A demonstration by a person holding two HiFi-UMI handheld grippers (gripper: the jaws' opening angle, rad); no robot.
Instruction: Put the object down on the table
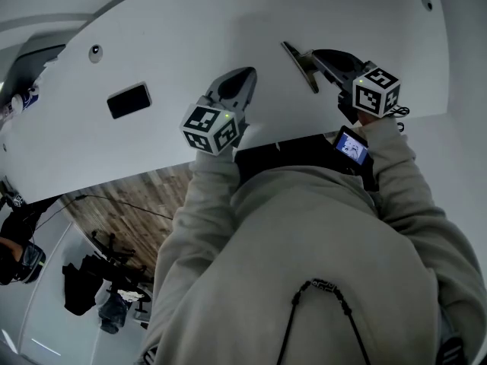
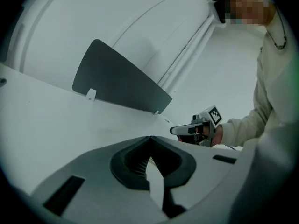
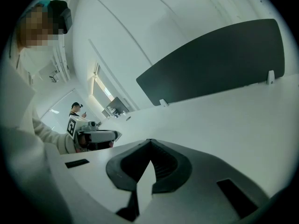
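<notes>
Nothing held: no object between either gripper's jaws

The only loose thing in sight is a small dark rectangle point(image 1: 128, 100) lying flat on the white surface point(image 1: 228, 21), upper left of the head view; it may be the object, already down. The left gripper point(image 2: 150, 141) and the right gripper point(image 3: 149, 143) each have jaws pressed together on nothing. The placing looks done or not begun; any next move calls for spreading the jaws first.

The right gripper point(image 3: 150, 143), jaws together and empty, points across the white table point(image 3: 224, 125) toward a dark panel point(image 3: 215, 62), with the left gripper point(image 3: 96, 137) beside it.
</notes>
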